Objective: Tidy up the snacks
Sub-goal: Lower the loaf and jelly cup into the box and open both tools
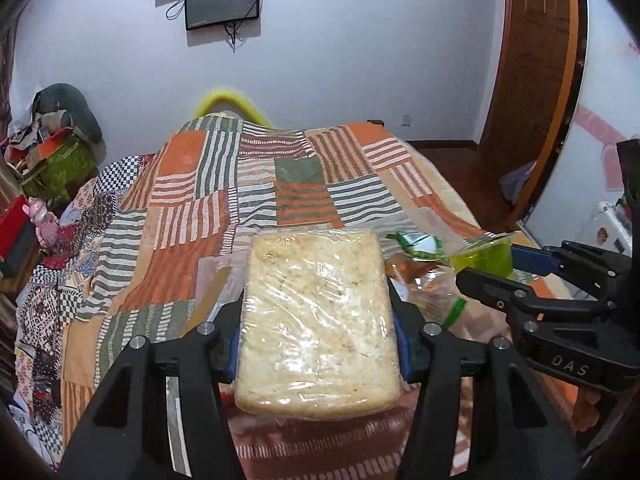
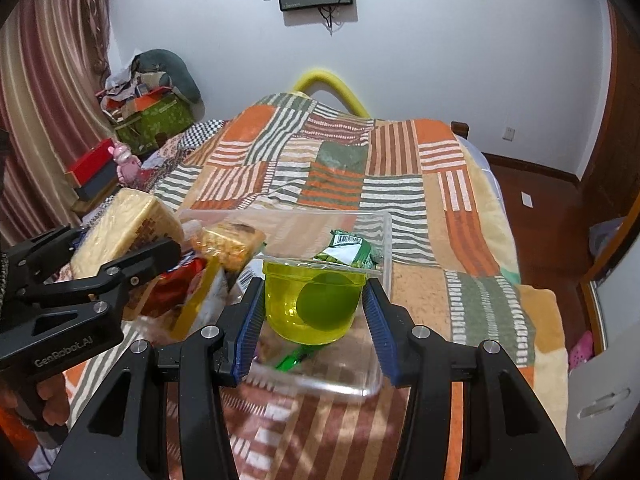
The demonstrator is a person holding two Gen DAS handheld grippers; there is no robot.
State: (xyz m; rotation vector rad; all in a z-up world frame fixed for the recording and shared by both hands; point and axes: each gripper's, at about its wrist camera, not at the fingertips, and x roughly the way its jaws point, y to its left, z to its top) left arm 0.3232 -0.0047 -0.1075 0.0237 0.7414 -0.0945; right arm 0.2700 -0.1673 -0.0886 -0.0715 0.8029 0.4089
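in the left wrist view, the left gripper [image 1: 318, 344] is clamped across the width of a wrapped cracker slab [image 1: 318, 320], a pale rectangular block in clear film, its blue pads pressed against both long sides; the slab is lifted above the patchwork blanket [image 1: 256, 184] and over a heap of other packets that is mostly hidden beneath it. off to the right, the right gripper [image 1: 496, 260] shows with a yellow-green jelly cup [image 1: 486, 258] between its fingers, and a green packet [image 1: 416, 245] lies just beyond. in the right wrist view, the right gripper [image 2: 316, 312] grips that jelly cup [image 2: 314, 304] by its sides, held over a clear plastic bin [image 2: 386, 240] that sits on the blanket; the green packet [image 2: 348, 250] already lies inside the bin at its far end. to the left, the left gripper [image 2: 132, 248] holds the slab [image 2: 120, 232] tilted above a pile of snack packs [image 2: 216, 256], which lies just beside the bin. the step in hand looks like sorting: both tools carry a snack, and the cup seems closest to its place. the next move probably calls for lowering the cup into the bin upright near the green packet, then easing the fingers apart, while the slab waits clear of the bin's rim so the two tools do not collide.
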